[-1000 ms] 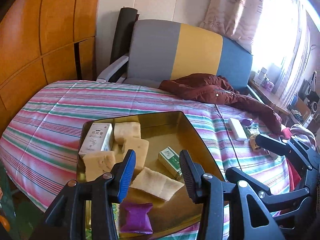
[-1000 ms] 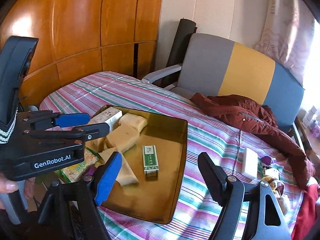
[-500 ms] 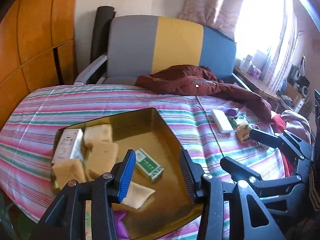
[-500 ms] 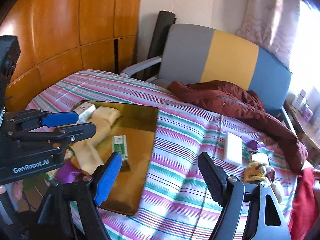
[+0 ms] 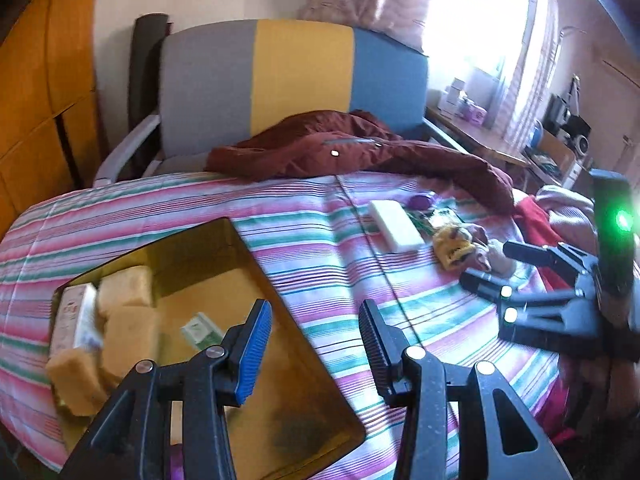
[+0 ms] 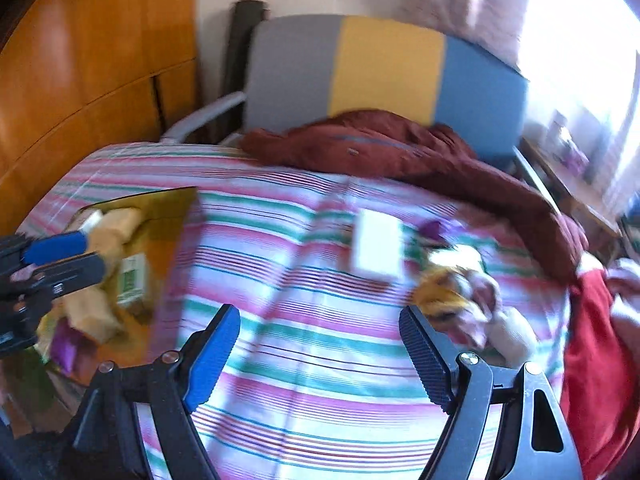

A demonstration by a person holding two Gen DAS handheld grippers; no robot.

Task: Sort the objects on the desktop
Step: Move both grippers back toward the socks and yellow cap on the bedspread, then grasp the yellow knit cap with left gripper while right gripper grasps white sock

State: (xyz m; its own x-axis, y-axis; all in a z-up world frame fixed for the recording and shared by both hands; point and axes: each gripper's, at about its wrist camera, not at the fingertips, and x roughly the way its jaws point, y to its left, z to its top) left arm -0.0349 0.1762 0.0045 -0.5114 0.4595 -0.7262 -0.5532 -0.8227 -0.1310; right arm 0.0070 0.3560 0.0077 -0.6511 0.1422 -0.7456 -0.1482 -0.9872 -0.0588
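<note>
L gripper (image 5: 316, 344) fingers apart, empty, over gold tray (image 5: 320, 364). R gripper (image 6: 320, 356) fingers opening, empty, above striped bed (image 6: 320, 344).

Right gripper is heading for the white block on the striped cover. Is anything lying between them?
Nothing visible. Only bare striped cover lies between the right gripper, whose empty jaws are opening, and the white block. The yellow toy sits beside the block, off to its right.

tray (image 5: 256, 256) left on bed (image 5: 320, 208); jacket (image 5: 340, 152) behind
</note>
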